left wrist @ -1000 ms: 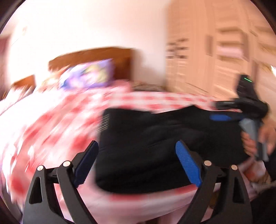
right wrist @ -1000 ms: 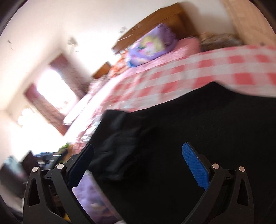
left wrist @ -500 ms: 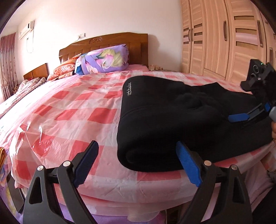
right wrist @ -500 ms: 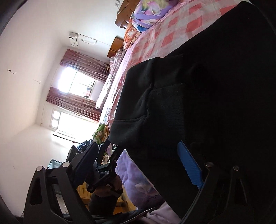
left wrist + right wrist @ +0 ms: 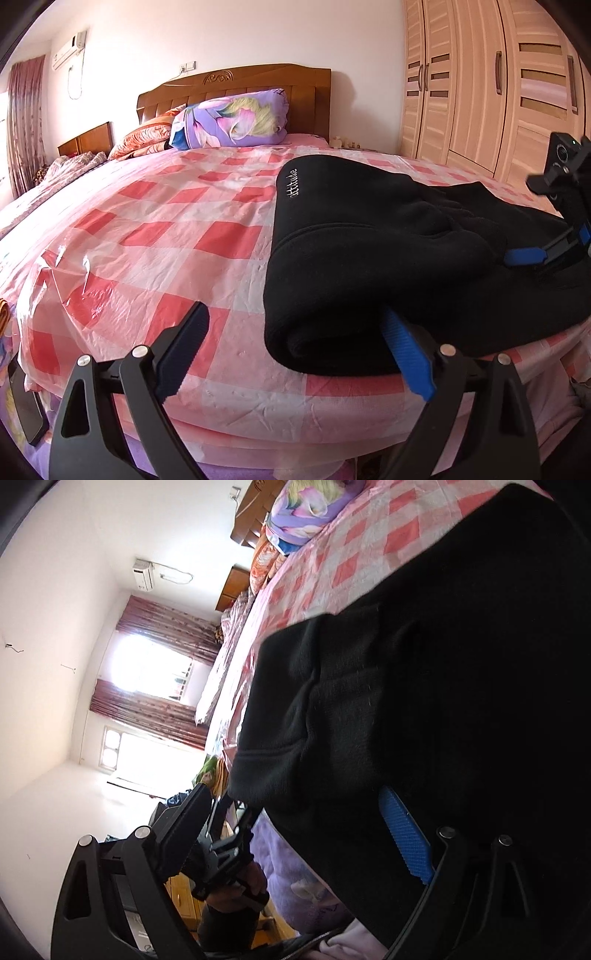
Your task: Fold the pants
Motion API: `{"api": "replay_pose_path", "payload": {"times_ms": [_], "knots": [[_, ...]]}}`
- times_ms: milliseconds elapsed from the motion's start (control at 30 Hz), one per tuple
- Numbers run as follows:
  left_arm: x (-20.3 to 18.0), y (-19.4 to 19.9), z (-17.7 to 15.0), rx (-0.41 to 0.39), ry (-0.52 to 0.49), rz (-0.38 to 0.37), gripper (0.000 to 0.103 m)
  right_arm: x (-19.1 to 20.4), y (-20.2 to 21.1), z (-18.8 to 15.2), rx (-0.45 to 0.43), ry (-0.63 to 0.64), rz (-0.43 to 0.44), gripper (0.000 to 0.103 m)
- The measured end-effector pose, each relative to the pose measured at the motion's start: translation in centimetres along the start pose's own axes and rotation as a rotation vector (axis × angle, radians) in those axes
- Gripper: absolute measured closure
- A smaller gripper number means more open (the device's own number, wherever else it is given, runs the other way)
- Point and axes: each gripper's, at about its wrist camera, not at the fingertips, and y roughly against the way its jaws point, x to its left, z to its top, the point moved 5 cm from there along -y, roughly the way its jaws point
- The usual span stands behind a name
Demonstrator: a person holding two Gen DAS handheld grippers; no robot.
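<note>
Left wrist view: the folded black fleece pants (image 5: 388, 266) lie at the near right edge of the bed's red-and-white checked plastic cover (image 5: 166, 236), with a purple floral pillow (image 5: 232, 120) far behind. The left gripper (image 5: 295, 350) stands wide, one blue-padded finger under the near fold, pressing nothing. At far right the right gripper (image 5: 532, 254) reaches over the cloth.

Right wrist view, rolled sideways: the right gripper (image 5: 299, 830) is wide after closing slightly, the pants' (image 5: 424, 686) folded edge between its fingers, not pinched.
</note>
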Motion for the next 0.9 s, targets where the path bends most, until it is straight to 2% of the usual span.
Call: {"api": "replay_pose_path", "payload": {"times_ms": [100, 233, 333, 400, 467, 500, 600, 733, 800, 833, 867, 900], "knots": [[0.0, 0.0, 0.0, 0.002, -0.001, -0.001, 0.01, -0.2, -0.1, 0.1, -0.016, -0.014, -0.002, 0.015], [0.0, 0.0, -0.1, 0.002, -0.008, 0.003, 0.009, 0.3, -1.3, -1.7, 0.071, 0.051, -0.036, 0.017], [0.0, -0.1, -0.2, 0.001, -0.002, 0.0, 0.009, 0.4, -1.6, -1.9, 0.077, 0.054, -0.048, 0.017], [0.0, -0.2, -0.2, 0.001, 0.002, 0.0, 0.009, 0.0, -1.4, -0.9, 0.043, 0.005, -0.044, 0.021], [0.0, -0.2, -0.2, 0.002, 0.001, 0.0, 0.009, -0.2, 0.0, 0.5, -0.08, -0.015, -0.07, 0.021], [0.0, -0.2, -0.2, 0.002, -0.003, 0.003, 0.009, -0.2, 0.3, 1.0, -0.109, -0.009, -0.071, 0.021], [0.0, -0.1, -0.2, 0.001, -0.011, 0.006, 0.009, -0.2, -1.1, 0.9, -0.039, -0.02, -0.031, 0.021], [0.1, -0.2, -0.3, 0.0, -0.004, 0.009, 0.009, 2.0, -3.0, -0.6, 0.014, 0.097, -0.061, 0.023], [0.1, -0.2, -0.3, 0.002, -0.003, 0.007, 0.009, 2.9, -3.4, -0.5, 0.02, 0.145, -0.064, 0.036], [0.1, -0.1, -0.3, 0.002, -0.004, 0.007, 0.009, 3.3, -3.6, -0.4, 0.022, 0.161, -0.07, 0.04], [0.1, -0.1, -0.3, 0.002, -0.005, 0.008, 0.009, 3.3, -4.0, -0.2, 0.026, 0.18, -0.093, 0.048], [0.1, -0.2, -0.3, 0.003, -0.007, 0.009, 0.009, 3.2, -4.6, 0.0, 0.028, 0.201, -0.128, 0.067]]}}
